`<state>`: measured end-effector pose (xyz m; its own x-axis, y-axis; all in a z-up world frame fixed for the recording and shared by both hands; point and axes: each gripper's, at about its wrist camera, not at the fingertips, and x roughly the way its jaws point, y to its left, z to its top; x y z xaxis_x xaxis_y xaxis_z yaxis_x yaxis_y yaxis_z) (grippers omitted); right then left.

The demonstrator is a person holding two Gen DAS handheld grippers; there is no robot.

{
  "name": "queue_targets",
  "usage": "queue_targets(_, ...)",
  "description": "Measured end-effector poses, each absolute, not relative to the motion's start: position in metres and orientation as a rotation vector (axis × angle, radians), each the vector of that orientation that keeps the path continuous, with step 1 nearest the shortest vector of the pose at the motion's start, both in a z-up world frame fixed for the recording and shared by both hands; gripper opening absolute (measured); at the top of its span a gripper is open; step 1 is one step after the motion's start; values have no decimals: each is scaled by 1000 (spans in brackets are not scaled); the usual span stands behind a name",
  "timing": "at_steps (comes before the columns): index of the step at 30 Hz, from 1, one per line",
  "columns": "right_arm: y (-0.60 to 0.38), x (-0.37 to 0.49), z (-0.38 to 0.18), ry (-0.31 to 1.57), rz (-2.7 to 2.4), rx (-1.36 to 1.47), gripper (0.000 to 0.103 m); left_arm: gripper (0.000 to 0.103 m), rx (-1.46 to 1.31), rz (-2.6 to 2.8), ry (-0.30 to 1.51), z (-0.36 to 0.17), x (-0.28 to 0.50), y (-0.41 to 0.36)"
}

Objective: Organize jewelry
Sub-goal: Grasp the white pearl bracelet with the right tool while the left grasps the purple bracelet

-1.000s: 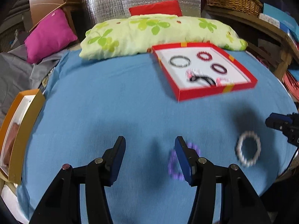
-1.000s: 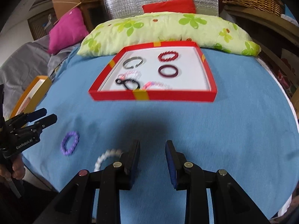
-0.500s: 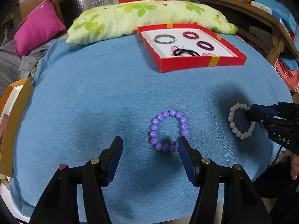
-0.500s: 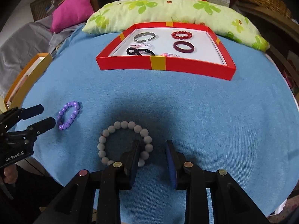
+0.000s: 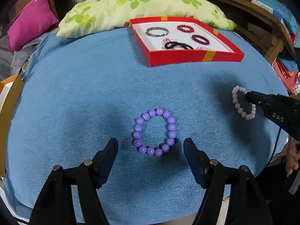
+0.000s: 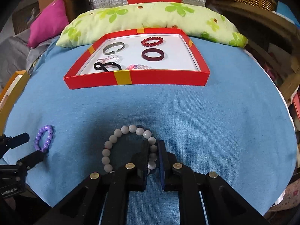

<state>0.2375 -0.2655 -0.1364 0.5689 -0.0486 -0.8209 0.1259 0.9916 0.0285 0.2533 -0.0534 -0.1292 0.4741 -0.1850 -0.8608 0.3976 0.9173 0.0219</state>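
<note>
Left gripper: jaws wide apart, flanking the purple bead bracelet, which lies flat on the blue-covered surface nr its near edge; no contact visible. Right gripper: jaws nearly together, clamped on the right side of the white bead bracelet, also nr the near edge, right of the purple one. Red tray toward the far edge holds approx. six other bracelets. Green floral pillow lies behind the tray.

Purple bracelet, white bracelet, red tray
</note>
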Motion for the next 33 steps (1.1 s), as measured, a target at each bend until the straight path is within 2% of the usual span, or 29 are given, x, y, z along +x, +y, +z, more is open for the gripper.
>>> queue_targets(10,-260,235,-138,991,-52,110,12,73,208,-355,1030,-134,257,-52)
queue_targets(12,-260,236,-138,996,-48,118,12,69,202,-357,1027,-133,257,-51)
queue_targets(15,-260,236,-138,1004,-36,120,15,53,190,-383,1033,-134,258,-51)
queue_targets(18,-259,236,-139,1002,-34,103,15,50,191,-390,1030,-134,258,-52)
queue_targets(33,-259,234,-139,995,-33,92,15,50,141,-431,1048,-131,259,-45)
